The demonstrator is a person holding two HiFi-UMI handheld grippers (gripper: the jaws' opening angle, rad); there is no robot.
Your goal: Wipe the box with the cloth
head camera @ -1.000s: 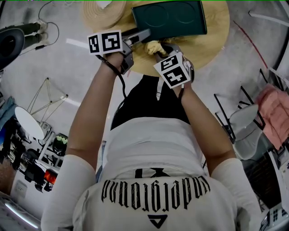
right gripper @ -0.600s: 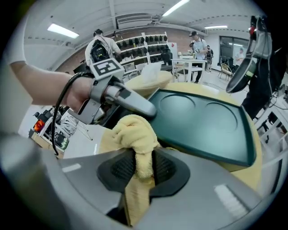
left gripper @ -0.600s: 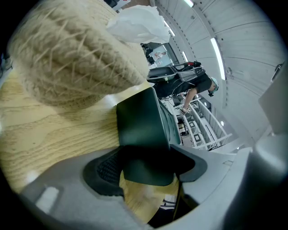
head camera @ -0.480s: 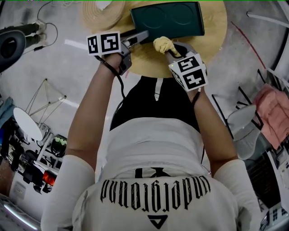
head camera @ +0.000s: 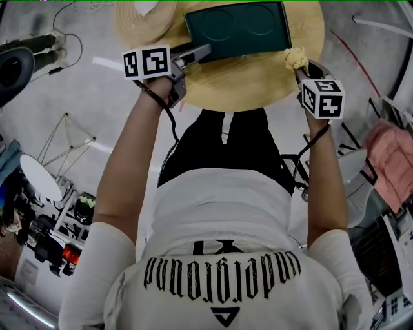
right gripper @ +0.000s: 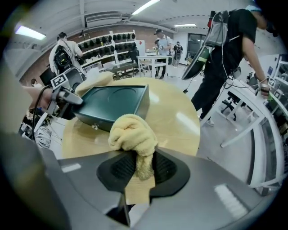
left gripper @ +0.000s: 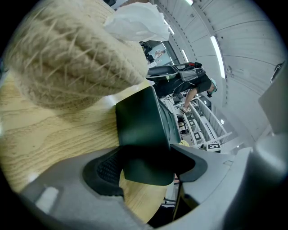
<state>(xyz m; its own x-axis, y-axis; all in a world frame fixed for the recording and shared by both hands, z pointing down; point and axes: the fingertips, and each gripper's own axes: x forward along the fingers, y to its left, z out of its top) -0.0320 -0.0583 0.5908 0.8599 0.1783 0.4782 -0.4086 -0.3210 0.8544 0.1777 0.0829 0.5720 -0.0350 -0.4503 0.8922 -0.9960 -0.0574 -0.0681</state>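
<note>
A dark green box point(head camera: 235, 29) lies on the round wooden table point(head camera: 258, 74); the right gripper view shows the box point(right gripper: 114, 105) with its lid closed. My left gripper point(head camera: 193, 53) is shut on the box's near-left corner point(left gripper: 146, 148). My right gripper point(head camera: 302, 64) is shut on a bunched yellow cloth point(head camera: 296, 58), held off the box's right end, not touching it. In the right gripper view the cloth point(right gripper: 133, 137) bulges up between the pads, with the box beyond it to the left.
A straw hat point(head camera: 145, 19) lies on the table left of the box, large in the left gripper view point(left gripper: 67, 58). Chairs and a pink cloth point(head camera: 390, 164) stand at right. Tripod and gear point(head camera: 61, 145) crowd the floor at left. People stand in the background point(right gripper: 229, 45).
My right gripper has carried the cloth from the box's near edge out to the right, past the box's right end. The left gripper has stayed on the box corner.
</note>
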